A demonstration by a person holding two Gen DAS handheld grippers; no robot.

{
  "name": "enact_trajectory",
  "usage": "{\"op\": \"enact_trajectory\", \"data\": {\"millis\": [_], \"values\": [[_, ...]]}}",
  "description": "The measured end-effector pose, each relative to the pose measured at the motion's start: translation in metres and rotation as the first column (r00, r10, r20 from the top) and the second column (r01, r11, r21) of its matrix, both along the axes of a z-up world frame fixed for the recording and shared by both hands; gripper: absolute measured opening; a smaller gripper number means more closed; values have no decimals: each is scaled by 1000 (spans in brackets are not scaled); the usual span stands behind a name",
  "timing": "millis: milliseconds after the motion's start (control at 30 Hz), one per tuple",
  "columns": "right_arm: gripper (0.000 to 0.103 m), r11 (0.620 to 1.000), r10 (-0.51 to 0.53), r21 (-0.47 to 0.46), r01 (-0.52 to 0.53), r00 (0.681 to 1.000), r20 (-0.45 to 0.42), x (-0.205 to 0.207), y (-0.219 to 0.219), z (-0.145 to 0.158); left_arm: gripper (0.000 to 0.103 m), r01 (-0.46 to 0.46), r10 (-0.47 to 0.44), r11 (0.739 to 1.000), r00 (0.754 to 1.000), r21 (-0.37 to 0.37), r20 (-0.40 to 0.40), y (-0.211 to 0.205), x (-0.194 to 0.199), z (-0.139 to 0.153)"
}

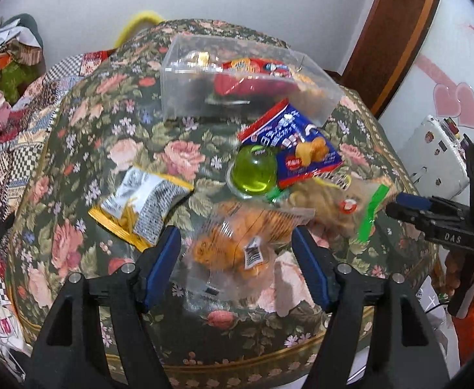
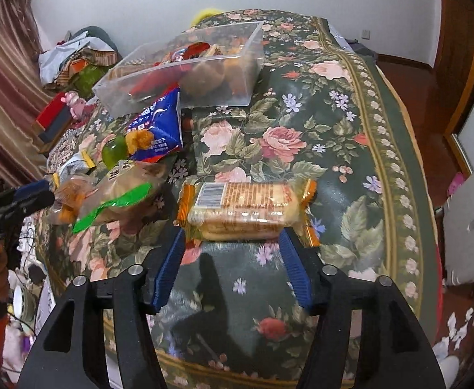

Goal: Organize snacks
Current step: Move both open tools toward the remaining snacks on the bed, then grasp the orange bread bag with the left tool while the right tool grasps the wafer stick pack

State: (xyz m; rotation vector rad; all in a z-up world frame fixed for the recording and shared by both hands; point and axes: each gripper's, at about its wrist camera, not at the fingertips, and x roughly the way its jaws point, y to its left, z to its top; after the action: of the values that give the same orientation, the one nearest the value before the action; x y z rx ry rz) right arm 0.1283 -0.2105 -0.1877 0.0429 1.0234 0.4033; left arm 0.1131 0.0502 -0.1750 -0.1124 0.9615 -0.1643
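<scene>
Floral tablecloth [image 2: 301, 123] — cracker packet [image 2: 246, 209] lengthwise left-to-right.

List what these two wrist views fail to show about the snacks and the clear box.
- Clear box contents: both views, cloudy walls and glare blur the packets.
- Blue packet print: left wrist view, too blurred to read.
- Biscuit pack near edge: right wrist view, motion blur hides any contact with the right gripper.
</scene>
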Motion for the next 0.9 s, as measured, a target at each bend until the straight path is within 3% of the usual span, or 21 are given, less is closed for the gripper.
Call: {"op": "enact_trajectory", "data": {"millis": [67, 433, 700, 833, 900], "values": [[63, 1000, -7, 2, 7, 1000, -5, 5, 1, -2, 70, 1, -1, 1000, 1000, -7, -19, 0, 2, -7], [64, 1000, -16, 26, 16, 1000, -25, 39, 19, -14, 70, 3, -4, 1000, 999, -25, -50, -6, 23, -33], [63, 1000, 15, 3, -15, 1000, 5, 37, 25, -19, 59, -17, 16, 999, 1000, -39, -23, -7, 32, -38], [39, 999, 13, -44, -12, 999, 29, 34, 21, -17, 55, -25, 25, 999, 1000, -29, -5, -7, 30, -34], [37, 999, 11, -45, -9, 999, 32, 32, 18, -16, 54, -35, 35, 999, 999, -31, 9, -4, 28, -30]]}}
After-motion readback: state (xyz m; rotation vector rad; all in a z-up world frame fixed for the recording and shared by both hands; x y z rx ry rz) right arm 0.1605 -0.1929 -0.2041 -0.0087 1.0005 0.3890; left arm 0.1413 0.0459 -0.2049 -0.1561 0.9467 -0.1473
